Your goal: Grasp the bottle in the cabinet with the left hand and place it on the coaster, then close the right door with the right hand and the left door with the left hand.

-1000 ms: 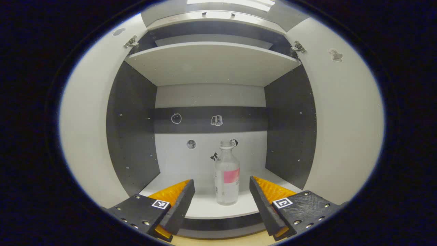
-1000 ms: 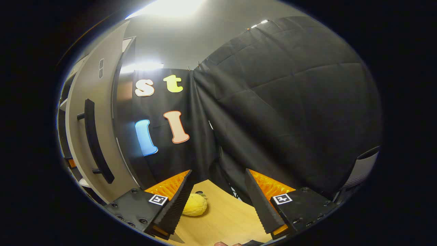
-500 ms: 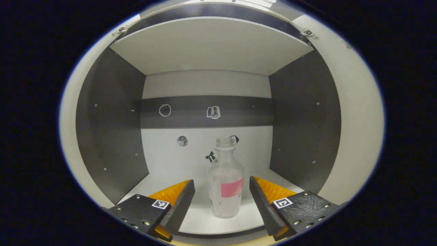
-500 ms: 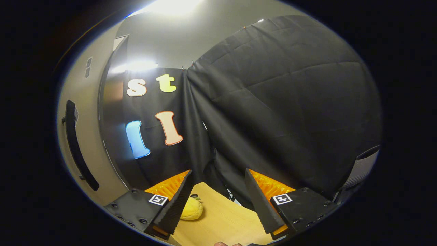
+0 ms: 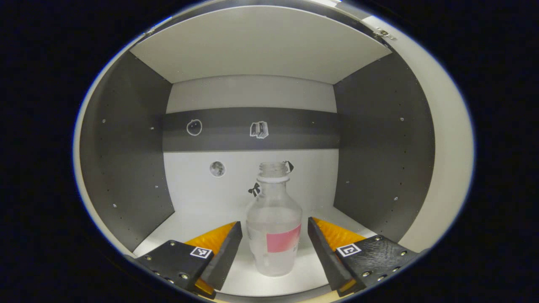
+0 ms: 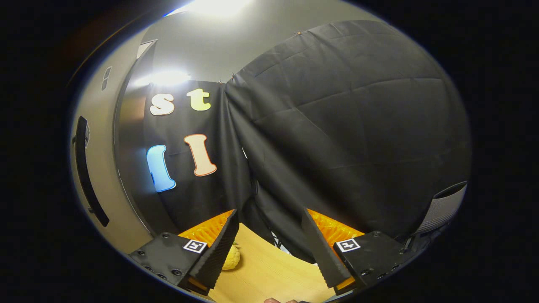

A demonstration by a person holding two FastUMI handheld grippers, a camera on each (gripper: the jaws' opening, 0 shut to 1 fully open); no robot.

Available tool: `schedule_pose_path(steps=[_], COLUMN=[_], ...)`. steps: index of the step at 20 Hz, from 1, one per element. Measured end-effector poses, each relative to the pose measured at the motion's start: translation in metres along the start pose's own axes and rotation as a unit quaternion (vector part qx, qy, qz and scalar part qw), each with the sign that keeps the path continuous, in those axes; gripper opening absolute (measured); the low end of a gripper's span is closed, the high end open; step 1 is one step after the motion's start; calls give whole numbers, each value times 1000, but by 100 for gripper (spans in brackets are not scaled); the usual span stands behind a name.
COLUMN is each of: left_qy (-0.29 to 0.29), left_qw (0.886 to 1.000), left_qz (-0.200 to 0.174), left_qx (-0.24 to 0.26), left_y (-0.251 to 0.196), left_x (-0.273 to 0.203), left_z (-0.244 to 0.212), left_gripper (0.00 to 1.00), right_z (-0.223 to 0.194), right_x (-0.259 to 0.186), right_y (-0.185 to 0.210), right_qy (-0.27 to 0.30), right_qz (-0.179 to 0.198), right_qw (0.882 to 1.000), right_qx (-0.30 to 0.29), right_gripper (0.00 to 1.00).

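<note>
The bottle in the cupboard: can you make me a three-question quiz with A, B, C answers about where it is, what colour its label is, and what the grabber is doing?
1. Where does the bottle stand?
A. on the cabinet's bottom shelf
B. on the wooden table
C. on the upper shelf

2. What colour is its label?
A. blue
B. pink
C. green

3. How is the left gripper?
A. shut on the bottle
B. open around the bottle
C. holding a lemon

Answers: 1 A, it stands upright on the white shelf floor. 2 B, a pink band shows. 3 B, gaps show between both fingers and the bottle.
</note>
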State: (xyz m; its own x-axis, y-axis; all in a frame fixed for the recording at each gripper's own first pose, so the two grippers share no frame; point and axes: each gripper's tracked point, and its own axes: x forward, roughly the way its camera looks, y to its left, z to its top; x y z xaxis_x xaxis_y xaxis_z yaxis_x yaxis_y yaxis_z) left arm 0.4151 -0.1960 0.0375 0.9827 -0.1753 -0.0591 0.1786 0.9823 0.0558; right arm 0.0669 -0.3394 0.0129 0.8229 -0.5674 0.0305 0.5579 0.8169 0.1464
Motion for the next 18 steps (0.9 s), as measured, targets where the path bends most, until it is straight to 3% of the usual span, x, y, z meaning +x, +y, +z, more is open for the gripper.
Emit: schedule_pose_path(steps=[1,3,5,6,7,9,12,16,18], left_qy=[0,2,1,1,1,-1,-8,-32,-42], left_qw=[1000,1000,1000,1000,1000,1000,1000,999,999], left_qz=[4,4,-1,-3,-4,-3,7,-2,-5], left_qx=[3,5,-2,-8,-12,-18,-2,-2,5], left_y=[2,2,1,0,-1,1,6,4,6], left_x=[2,2,1,-1,-1,-3,-13,-38,-55], left_z=[-1,-2,0,1,-1,1,9,33,43], left_gripper=[91,74,74,63,77,63,70,66,70], right_z=[-1,-4,-8,-10,-11,-13,-13,-15,-15], right_x=[2,4,5,4,5,3,2,-1,-6], right_y=[0,0,-1,-3,-4,-7,-10,-7,-6], right_qy=[3,7,13,16,19,22,22,25,23], right_qz=[2,6,6,4,3,3,1,4,6], right_qw=[1000,1000,1000,1000,1000,1000,1000,1000,1000], right_qx=[2,0,-7,-11,-13,-14,-12,-14,-16], right_gripper=[92,95,95,95,95,92,95,92,92])
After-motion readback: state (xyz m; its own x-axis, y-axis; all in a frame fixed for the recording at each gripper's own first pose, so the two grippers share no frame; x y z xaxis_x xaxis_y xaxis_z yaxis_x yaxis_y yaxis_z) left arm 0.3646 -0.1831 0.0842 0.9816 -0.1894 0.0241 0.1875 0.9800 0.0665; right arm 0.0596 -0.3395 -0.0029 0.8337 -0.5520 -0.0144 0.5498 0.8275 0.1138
